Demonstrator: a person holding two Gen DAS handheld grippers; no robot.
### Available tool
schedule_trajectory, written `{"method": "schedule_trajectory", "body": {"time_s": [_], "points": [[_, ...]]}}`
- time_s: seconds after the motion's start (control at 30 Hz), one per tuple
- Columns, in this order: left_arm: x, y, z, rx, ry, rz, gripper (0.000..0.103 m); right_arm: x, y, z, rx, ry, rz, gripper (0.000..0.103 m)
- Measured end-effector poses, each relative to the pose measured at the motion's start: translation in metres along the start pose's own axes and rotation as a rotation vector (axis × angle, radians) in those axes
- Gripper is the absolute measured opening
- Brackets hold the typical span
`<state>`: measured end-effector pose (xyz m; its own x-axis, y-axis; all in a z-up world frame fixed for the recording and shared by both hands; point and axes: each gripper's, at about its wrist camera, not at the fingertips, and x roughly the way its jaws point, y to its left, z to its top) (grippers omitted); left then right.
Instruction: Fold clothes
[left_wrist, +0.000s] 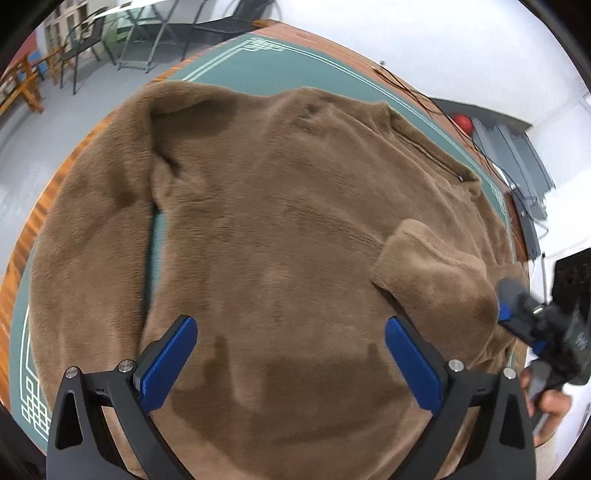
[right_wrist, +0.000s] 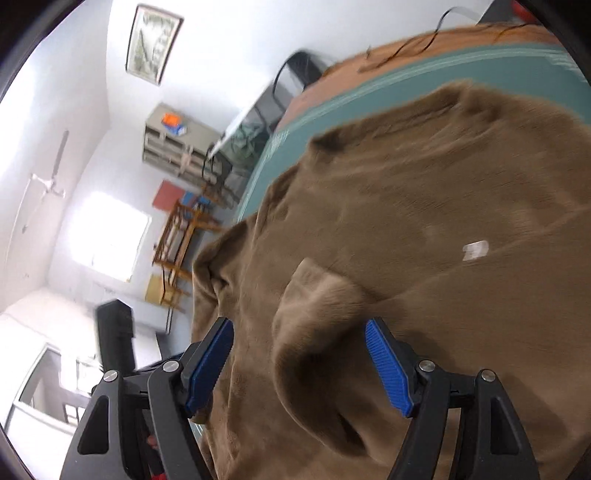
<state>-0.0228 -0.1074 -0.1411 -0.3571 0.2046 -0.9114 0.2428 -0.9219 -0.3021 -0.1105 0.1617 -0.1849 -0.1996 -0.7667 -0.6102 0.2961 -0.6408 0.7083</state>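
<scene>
Sweater (left_wrist: 280, 206) spread on table (left_wrist: 266, 70), sleeve (left_wrist: 436, 273) folded onto its body, chairs (left_wrist: 85, 48) behind table.

Plain white-walled room, wooden chairs (right_wrist: 181, 236), open shelving unit (right_wrist: 173, 147), framed picture (right_wrist: 151, 44), folding chairs (left_wrist: 85, 48)

The brown fleece sweater (left_wrist: 280, 229) is covering nearly the whole green mat (left_wrist: 258, 70), leaving bare only a far strip and a narrow slit beside the sleeve (left_wrist: 88, 229). The other sleeve's cuff (left_wrist: 428, 273) is lying folded over the body, making a raised lump in the way. Cables (left_wrist: 417, 92) are trailing along the table's far wooden edge (near a red ball (left_wrist: 462, 122)), crowding that side. Chairs (left_wrist: 88, 48) are standing well apart.
</scene>
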Motion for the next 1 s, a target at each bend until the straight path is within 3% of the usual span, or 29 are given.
{"method": "schedule_trajectory", "body": {"time_s": [0.13,0.27,0.47,0.57,0.73,0.9,1.0], "points": [[-0.005,0.023,-0.001,-0.063,0.004,-0.030,0.102,0.040,0.035,-0.013,-0.109,0.100,0.096,0.076],[-0.003,0.032,-0.001,-0.105,0.024,-0.098,0.102,0.046,0.073,-0.049,-0.334,0.230,0.181,0.076],[0.008,0.023,-0.005,-0.115,0.082,-0.187,0.102,0.038,0.066,-0.083,-0.397,0.290,0.106,0.076],[0.015,0.014,-0.010,-0.111,0.116,-0.203,0.102,0.030,0.060,-0.090,-0.353,0.270,0.102,0.076],[0.029,0.006,-0.016,-0.102,0.147,-0.168,0.102,0.021,0.044,-0.094,-0.321,0.227,0.025,0.076],[0.042,-0.017,-0.017,-0.006,0.099,-0.095,0.102,-0.001,0.035,-0.101,-0.302,0.170,-0.080,0.076],[0.048,-0.033,-0.019,0.055,0.087,-0.060,0.088,-0.014,0.026,-0.101,-0.289,0.135,-0.171,0.076]]}}
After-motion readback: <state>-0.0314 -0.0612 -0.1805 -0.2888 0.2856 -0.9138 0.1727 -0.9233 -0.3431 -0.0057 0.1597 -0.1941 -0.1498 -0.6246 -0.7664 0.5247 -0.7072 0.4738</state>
